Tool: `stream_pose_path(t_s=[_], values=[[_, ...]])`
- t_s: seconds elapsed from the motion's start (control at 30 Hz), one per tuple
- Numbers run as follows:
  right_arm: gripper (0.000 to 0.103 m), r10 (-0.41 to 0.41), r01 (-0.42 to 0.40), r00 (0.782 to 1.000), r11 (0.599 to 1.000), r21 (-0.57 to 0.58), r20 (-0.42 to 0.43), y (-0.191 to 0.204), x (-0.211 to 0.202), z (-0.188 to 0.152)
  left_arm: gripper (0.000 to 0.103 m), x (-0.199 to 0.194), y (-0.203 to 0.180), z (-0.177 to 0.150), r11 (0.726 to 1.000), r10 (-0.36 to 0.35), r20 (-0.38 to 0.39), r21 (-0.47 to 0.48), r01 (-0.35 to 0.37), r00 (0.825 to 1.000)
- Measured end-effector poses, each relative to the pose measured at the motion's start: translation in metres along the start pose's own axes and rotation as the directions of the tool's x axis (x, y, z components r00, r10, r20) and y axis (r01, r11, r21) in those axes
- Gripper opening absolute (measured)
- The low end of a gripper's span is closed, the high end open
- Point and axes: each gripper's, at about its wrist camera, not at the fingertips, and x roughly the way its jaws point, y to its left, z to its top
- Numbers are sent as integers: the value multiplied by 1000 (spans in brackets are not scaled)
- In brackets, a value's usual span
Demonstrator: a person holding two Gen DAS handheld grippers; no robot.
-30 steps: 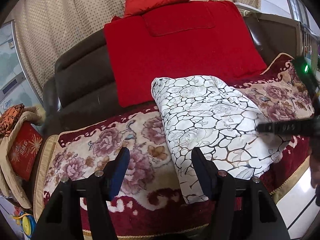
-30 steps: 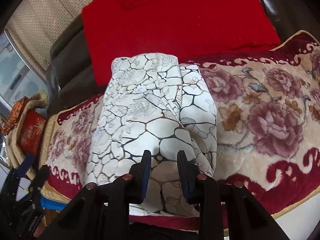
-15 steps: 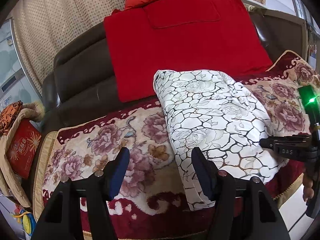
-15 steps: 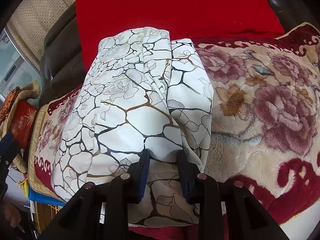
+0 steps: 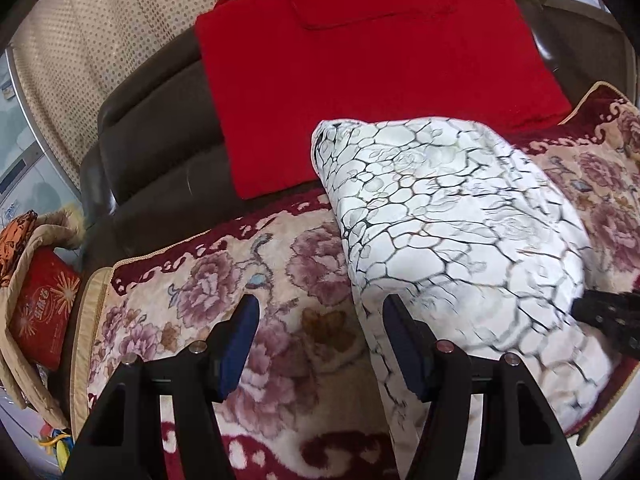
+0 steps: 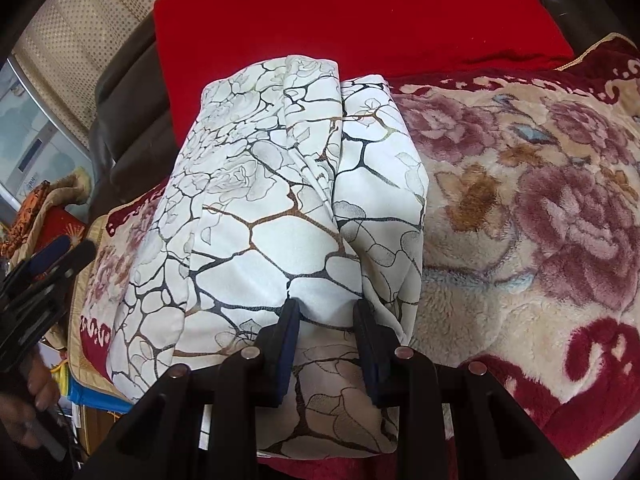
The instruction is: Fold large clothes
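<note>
The right gripper point(image 6: 326, 314) pinches the folded white garment point(image 6: 276, 208); the left gripper point(image 5: 320, 320), open and empty, has dropped closer beside it.

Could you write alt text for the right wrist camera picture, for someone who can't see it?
Seen from just behind it, the right gripper pinches a thick fold of a white garment with a dark crackle print. The garment lies in a long bundle on a flowered red and cream blanket, with a red cushion behind. The left gripper shows at the left edge.

Soft daylight, fisheye-bent edges (left view slightly motion-blurred).
</note>
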Motion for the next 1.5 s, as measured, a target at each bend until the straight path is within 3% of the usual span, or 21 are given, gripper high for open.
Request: stream_pose_path(t_s=[0.17, 0.27, 0.47, 0.63, 0.73, 0.87, 1.0, 1.17, 1.3, 1.5], values=[[32, 11, -11, 1000, 1000, -2, 4, -1, 1, 1, 65, 33, -7, 17, 1000, -15, -32, -1, 15, 999], [32, 18, -17, 1000, 1000, -11, 5, -1, 1, 1, 65, 66, -19, 24, 999, -28, -99, 19, 30, 995], [32, 27, -27, 1000, 1000, -15, 7, -3, 3, 4, 66, 95, -42, 24, 995, 5, -104, 104, 6, 995], [32, 29, -29, 1000, 999, -17, -2, -1, 0, 8, 65, 76, -27, 23, 997, -30, -128, 60, 38, 991], [32, 69, -69, 997, 997, 20, -15, -4, -10, 16, 66, 50, -14, 9, 998, -35, -99, 53, 40, 994], [34, 141, -143, 986, 989, 19, 94, 1, -42, 31, 67, 26, 4, -10, 1000, -27, -75, 9, 27, 997], [34, 130, -133, 984, 991, 18, 121, 8, -38, 48, 69, 30, -2, -27, 999, -40, -112, 4, 41, 993], [41, 15, -15, 1000, 1000, 13, 3, 10, 15, 45, 69, 27, -4, -27, 999, -34, -96, 2, 34, 995], [49, 39, -40, 999, 997, 65, 2, 6, 11, 52, 69, 26, -3, -28, 999, -33, -90, 7, 33, 995], [49, 60, -65, 996, 995, 80, 64, 19, 0, 94, 69, 27, -1, -29, 999, -41, -89, -6, 41, 995]])
